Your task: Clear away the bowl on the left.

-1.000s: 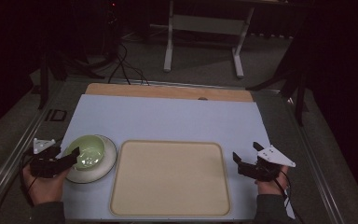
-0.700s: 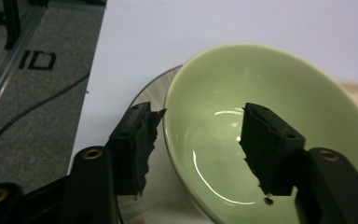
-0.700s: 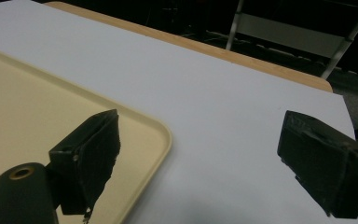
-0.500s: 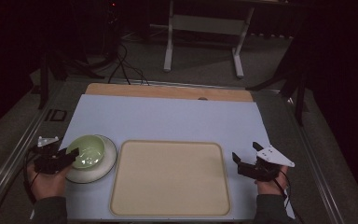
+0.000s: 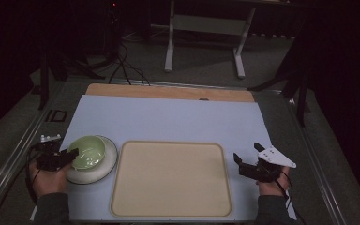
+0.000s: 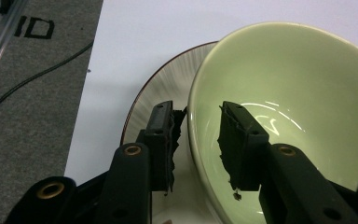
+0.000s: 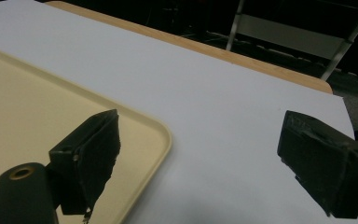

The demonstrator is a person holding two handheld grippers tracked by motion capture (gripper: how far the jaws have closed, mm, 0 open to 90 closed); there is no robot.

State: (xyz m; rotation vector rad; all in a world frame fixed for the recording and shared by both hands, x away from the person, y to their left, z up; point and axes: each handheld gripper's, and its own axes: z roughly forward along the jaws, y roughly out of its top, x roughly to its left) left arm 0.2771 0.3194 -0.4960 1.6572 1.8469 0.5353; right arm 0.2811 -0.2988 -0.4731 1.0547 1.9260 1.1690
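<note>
The rim of a green bowl, set on a plate near the desk's left edge, is straddled by the closing left gripper, its jaws not yet clamped; firmer closure is judged necessary before lifting. The right gripper is held wide open beside the tray.

Left tongs closing, right tongs seemingly agape
</note>
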